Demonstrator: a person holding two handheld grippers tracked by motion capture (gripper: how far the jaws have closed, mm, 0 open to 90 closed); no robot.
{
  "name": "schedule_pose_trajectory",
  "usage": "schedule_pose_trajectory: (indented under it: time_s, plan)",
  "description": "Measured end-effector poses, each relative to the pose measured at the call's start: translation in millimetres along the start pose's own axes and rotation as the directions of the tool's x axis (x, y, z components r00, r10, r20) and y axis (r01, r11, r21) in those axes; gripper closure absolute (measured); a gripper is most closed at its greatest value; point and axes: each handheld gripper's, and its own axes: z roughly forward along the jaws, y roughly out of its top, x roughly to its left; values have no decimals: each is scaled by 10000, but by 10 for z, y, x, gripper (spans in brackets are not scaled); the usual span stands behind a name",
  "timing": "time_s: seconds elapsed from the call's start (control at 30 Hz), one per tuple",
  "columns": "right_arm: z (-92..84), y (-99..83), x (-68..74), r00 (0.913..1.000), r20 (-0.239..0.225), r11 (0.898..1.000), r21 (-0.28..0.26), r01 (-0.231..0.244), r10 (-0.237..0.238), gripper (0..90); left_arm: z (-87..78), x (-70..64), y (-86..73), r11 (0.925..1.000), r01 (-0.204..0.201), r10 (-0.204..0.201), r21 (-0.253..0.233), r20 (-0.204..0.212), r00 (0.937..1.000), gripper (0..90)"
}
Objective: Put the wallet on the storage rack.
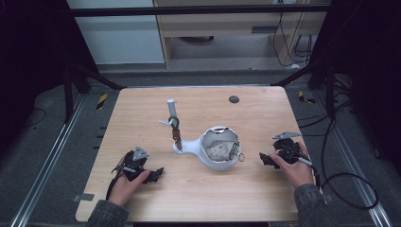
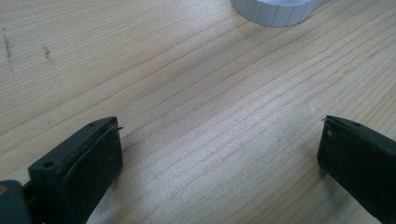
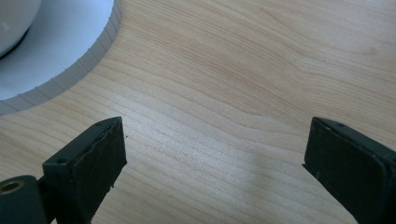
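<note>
Left tongs (image 1: 152, 175) and right tongs (image 1: 265, 159) rest spread wide and empty on the table (image 1: 198, 198), flanking a white base unit (image 1: 213, 150).

Between the two pairs sits the white base unit with a round open well holding something crumpled and pale; its neck runs away from the right tongs to a small upright post (image 1: 173, 122). In the left gripper view its ribbed white rim (image 2: 275, 13) lies ahead of the jaws, well apart; in the right gripper view the rim (image 3: 70, 74) is near, ahead and to the left. I judge this the start, nothing grasped yet. Next, one pair must advance to the rim and close.
</note>
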Motion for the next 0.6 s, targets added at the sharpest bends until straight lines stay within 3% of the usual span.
schedule_pose_trajectory:
  time_s: [0.3,0.6]
  plan:
    - [127,-35,-4,9984,-238,9982,-295,-515,508,49,0,0,0,10000,-2,2,-1,-2,10000,0]
    - [234,-54,6,9972,-166,9969,-299,-731,726,45,-1,0,1,10000,-7,7,17,-9,10000,0]
